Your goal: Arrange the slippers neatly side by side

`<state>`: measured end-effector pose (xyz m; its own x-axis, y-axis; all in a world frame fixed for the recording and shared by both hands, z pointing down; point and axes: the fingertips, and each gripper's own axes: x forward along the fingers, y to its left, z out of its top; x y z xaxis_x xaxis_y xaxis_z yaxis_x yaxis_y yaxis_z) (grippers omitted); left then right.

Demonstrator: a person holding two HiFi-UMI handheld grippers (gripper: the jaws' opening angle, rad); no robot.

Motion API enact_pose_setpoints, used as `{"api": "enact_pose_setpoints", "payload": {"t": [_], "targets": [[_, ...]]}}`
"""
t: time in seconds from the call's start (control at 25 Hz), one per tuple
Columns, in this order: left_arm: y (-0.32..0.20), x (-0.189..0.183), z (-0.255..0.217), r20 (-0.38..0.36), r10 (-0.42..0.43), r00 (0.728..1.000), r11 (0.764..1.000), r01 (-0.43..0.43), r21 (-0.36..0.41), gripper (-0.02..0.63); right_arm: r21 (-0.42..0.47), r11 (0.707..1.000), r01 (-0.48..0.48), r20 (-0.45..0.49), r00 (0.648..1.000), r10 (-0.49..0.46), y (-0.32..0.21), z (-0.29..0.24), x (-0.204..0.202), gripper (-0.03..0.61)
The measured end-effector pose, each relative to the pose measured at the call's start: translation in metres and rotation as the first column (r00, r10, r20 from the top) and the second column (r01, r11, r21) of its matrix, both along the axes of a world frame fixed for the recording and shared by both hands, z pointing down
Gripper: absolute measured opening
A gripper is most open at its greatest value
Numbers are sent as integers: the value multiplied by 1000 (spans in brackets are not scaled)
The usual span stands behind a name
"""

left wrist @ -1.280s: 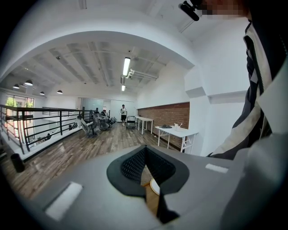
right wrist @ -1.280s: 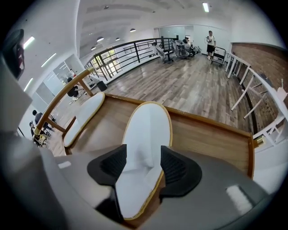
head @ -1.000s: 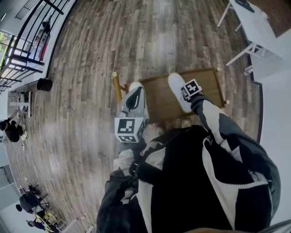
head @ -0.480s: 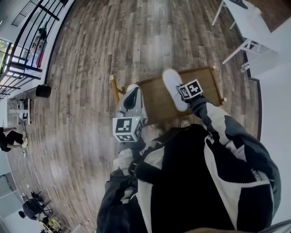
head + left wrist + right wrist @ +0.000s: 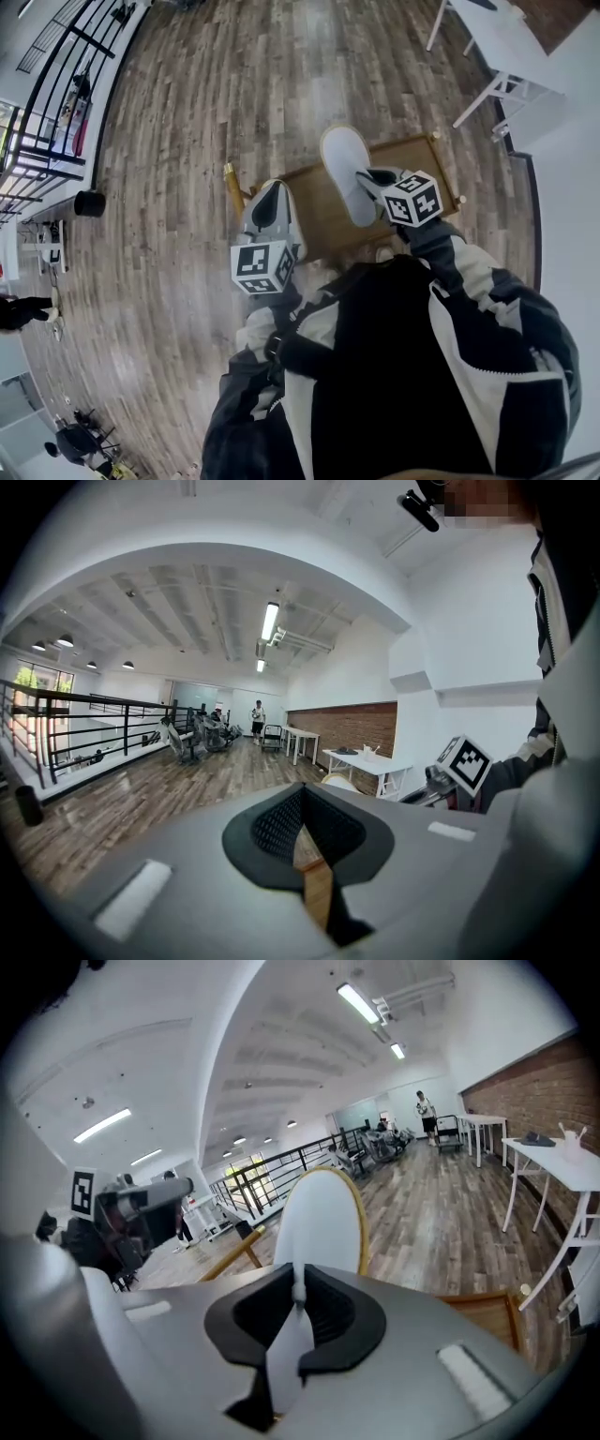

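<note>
A white slipper (image 5: 345,169) with a yellow-edged sole hangs over the wooden rack (image 5: 417,155), toe pointing away from me. My right gripper (image 5: 372,180) is shut on its near edge. In the right gripper view the slipper (image 5: 319,1215) stands upright in front of the jaws, a thin white edge pinched between the pads of the right gripper (image 5: 298,1299). My left gripper (image 5: 267,194) hovers at the rack's left end, jaws shut with nothing between them. Through the left gripper (image 5: 302,803) only wood shows. The other slipper is not clearly visible.
The rack has a brass-tipped post (image 5: 232,183) at its left corner and stands on a plank floor. A white table (image 5: 497,42) is at the far right, a black railing (image 5: 56,103) and a black bin (image 5: 91,202) at the far left. A white wall runs along the right.
My right gripper has lifted the slipper and carried it farther from me; its marker cube has turned and come up. The left gripper has hardly moved.
</note>
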<state>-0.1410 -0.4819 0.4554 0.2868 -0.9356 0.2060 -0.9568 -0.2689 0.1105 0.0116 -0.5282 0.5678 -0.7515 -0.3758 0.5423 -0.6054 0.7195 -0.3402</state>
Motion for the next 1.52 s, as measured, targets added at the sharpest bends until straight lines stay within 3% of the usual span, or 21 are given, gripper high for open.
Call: {"api": "enact_pose_setpoints", "payload": {"t": [0.2,0.44,1.16,1.52], "targets": [[2,2,-3,-11,24,1000,1000,-24,15,15,84,996,-13,78,997,7,18,-52,-3,29],[9,3,-5,-11,45,999,998,-45,31,15,95,995,-34,121,992,23,31,-74,-7,29],[48,-52,-1,1,-24,1000,1000,24,20,15,67,997,27,109,993,-34,56,-55,-72,31],[66,-72,6,-3,-23,1000,1000,23,8,15,27,1000,1,57,998,-3,63,-25,-89,32]]}}
